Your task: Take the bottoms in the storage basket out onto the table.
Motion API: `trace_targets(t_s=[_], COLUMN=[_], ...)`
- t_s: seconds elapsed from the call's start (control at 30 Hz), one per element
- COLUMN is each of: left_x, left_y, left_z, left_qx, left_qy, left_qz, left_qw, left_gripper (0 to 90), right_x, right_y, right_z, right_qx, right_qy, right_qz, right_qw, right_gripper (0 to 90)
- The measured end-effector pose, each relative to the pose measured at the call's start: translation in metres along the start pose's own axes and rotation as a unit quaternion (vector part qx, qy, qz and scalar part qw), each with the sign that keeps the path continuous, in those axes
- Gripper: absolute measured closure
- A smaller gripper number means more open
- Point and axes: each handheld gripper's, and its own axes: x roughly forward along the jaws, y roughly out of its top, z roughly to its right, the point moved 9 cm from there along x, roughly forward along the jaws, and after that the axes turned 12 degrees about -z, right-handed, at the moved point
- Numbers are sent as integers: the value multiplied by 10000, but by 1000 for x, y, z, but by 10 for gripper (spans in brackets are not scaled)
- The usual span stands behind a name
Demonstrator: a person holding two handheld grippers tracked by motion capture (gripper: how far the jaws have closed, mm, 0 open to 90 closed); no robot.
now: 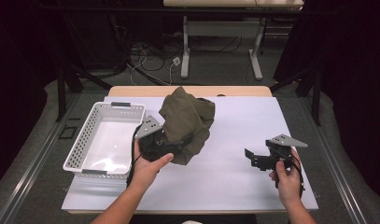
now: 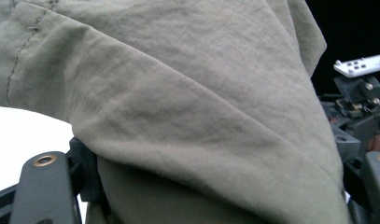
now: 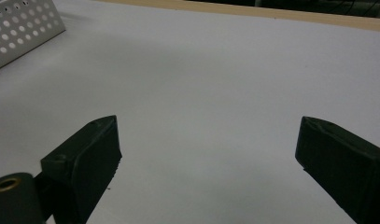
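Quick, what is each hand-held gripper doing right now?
Left hand-held gripper: closed on the olive cloth.
Right hand-held gripper: open, holding nothing.

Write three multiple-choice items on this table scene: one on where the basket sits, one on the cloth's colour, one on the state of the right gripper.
1. Where is the white basket?
A. At the table's left side
B. At the table's right side
C. On the floor

2. What colour is the cloth?
A. Red
B. Olive green
C. Blue

3. How is the right gripper?
A. Shut on the cloth
B. Shut on the basket
C. Open, holding nothing

Answers: 1 A, the high view shows it left of the cloth, on the white table. 2 B, both the high view and the left gripper view show olive fabric, held by the left gripper. 3 C, its jaws stand wide apart over bare table.
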Motion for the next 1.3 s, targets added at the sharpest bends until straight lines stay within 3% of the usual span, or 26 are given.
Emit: trace_targets(t_s=[0.17, 0.6, 1.3], left_x=[14, 37, 68], left_y=[-9, -27, -61], left_z=[9, 10, 5], left_qx=[37, 0, -50], left_qy=[-81, -160, -136], left_qz=[-138, -435, -1107], left_qw=[9999, 9989, 9937], left_gripper=[210, 210, 209], right_x=[0, 0, 0], right_y=[0, 0, 0], right_z=[1, -1, -1], right_qx=[14, 8, 2], right_qy=[-7, 13, 13], right_qz=[1, 8, 8], right_qw=[10000, 10000, 10000], right_gripper=[63, 63, 64])
